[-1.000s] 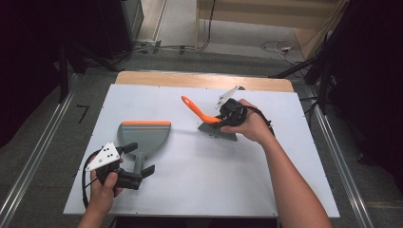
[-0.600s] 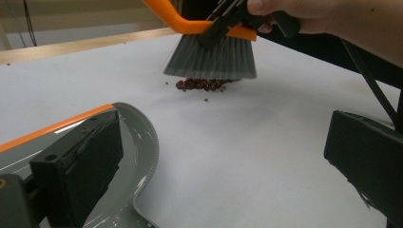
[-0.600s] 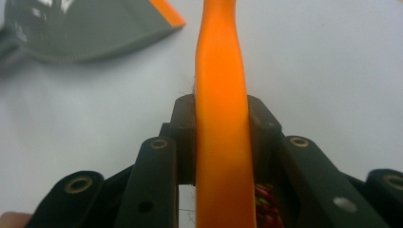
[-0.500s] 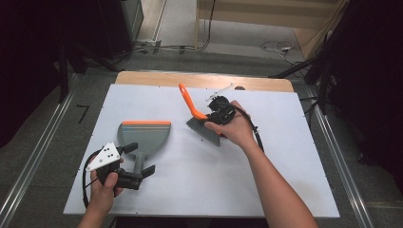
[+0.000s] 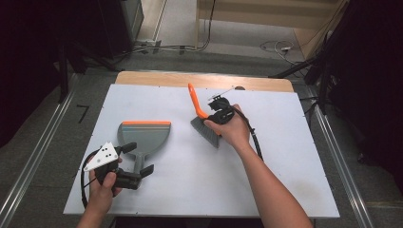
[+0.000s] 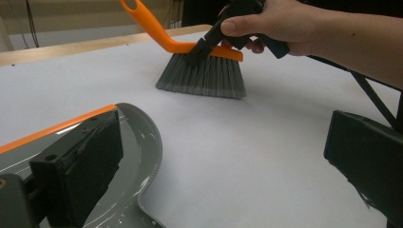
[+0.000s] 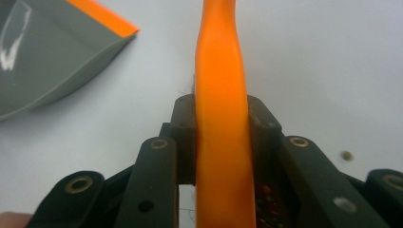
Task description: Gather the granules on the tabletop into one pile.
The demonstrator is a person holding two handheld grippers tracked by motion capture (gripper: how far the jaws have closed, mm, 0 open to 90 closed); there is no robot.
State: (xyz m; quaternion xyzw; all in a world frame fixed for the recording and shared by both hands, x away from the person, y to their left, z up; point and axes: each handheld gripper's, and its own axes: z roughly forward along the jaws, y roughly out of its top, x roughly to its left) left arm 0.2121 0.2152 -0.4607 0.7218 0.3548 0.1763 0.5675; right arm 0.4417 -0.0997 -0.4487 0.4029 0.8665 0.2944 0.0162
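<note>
Since a second ago the brush (image 5: 205,121) has slid left and toward the person across the white table (image 5: 285,156), closing in on the dustpan (image 5: 142,137), and it's turned so the orange handle now points up and away instead of lying flatter. The left hand hasn't budged.

The right gripper (image 5: 216,115) is clamped tight on the brush's orange back — the right gripper view shows the black jaws pinching the orange plastic from both sides, handle running straight up between them. Gripping it low, right over the bristles, makes sense to me: more control of the sweeping edge than grabbing the far end of the handle. Bristles are down on the table, fanned a bit, so it looks like a sweep stroke toward the pan.

The left gripper (image 5: 135,173) sits at the dustpan's handle near the front edge of the table, jaws standing wide apart — one jaw over the grey pan, the other well off to the side, nothing squeezed. My guess is it's parked there to steady or grab the pan once the brush arrives. The pan's orange lip faces the far side, not quite toward the brush.
</note>
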